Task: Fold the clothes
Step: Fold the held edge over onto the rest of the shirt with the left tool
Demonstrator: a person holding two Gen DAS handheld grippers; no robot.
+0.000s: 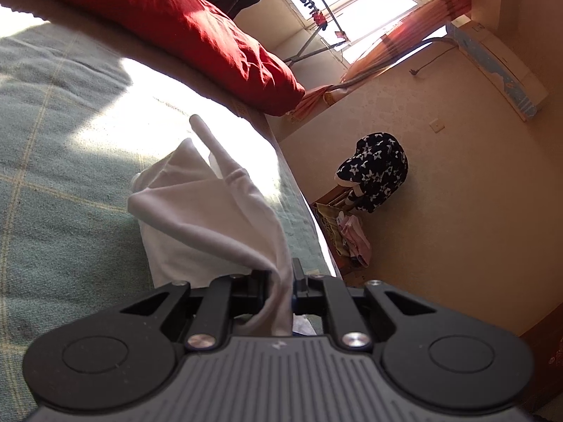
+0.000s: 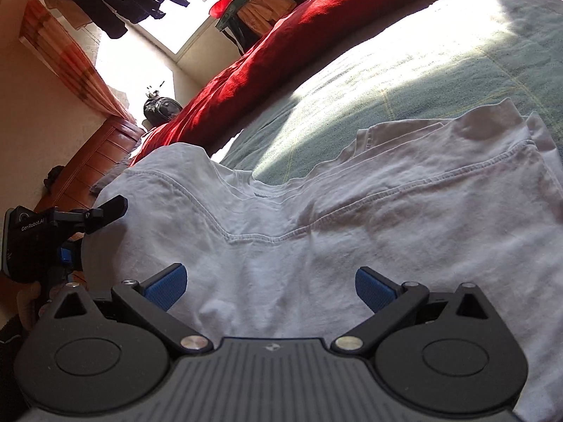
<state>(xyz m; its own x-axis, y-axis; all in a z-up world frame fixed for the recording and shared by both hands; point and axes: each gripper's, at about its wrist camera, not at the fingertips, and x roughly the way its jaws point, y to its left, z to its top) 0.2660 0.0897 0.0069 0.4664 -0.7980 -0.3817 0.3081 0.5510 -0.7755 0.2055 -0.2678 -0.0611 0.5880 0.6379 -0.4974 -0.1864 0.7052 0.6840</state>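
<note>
Right wrist view: right gripper gapes above white shirt on green bedspread; left gripper pinches shirt.

A red pillow lay on the bed, far ahead of the claw. A star-patterned garment sat off its right side, and an orange curtain hung by the window beyond.
</note>
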